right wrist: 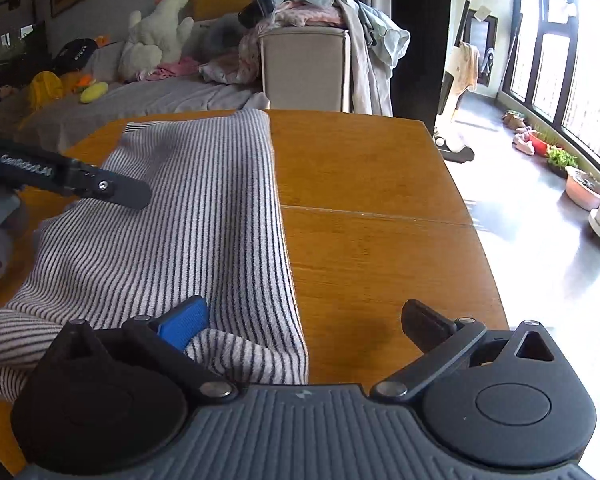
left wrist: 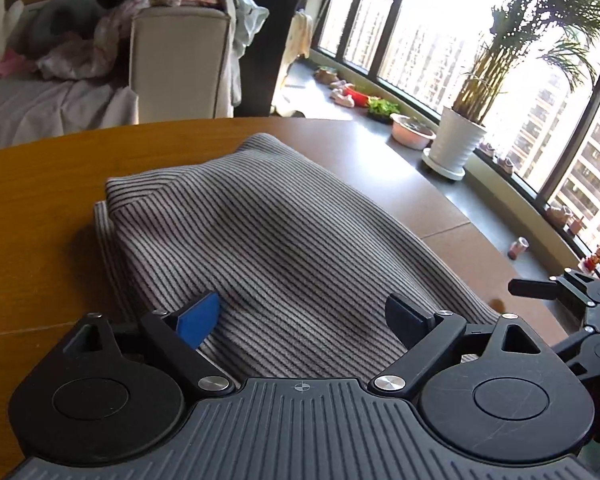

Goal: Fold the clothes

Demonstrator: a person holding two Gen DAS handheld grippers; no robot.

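A grey garment with thin dark stripes (left wrist: 268, 224) lies folded on the round wooden table (left wrist: 32, 200). In the left wrist view my left gripper (left wrist: 302, 316) hovers open just over the garment's near end, both fingers above the cloth and nothing between them. In the right wrist view the garment (right wrist: 188, 216) has a straight folded edge on its right. My right gripper (right wrist: 304, 326) is open and straddles that edge near the closest corner: the blue pad (right wrist: 184, 324) rests on the cloth, the other finger is over bare wood. A black finger (right wrist: 120, 192) of the left gripper shows above the garment.
A beige sofa arm (right wrist: 304, 64) piled with loose clothes stands behind the table, with a white plush toy (right wrist: 156, 32) further left. A potted palm (left wrist: 456, 140) and a pink bowl (left wrist: 412, 132) sit by the curved windows. Bare table (right wrist: 364, 200) lies right of the garment.
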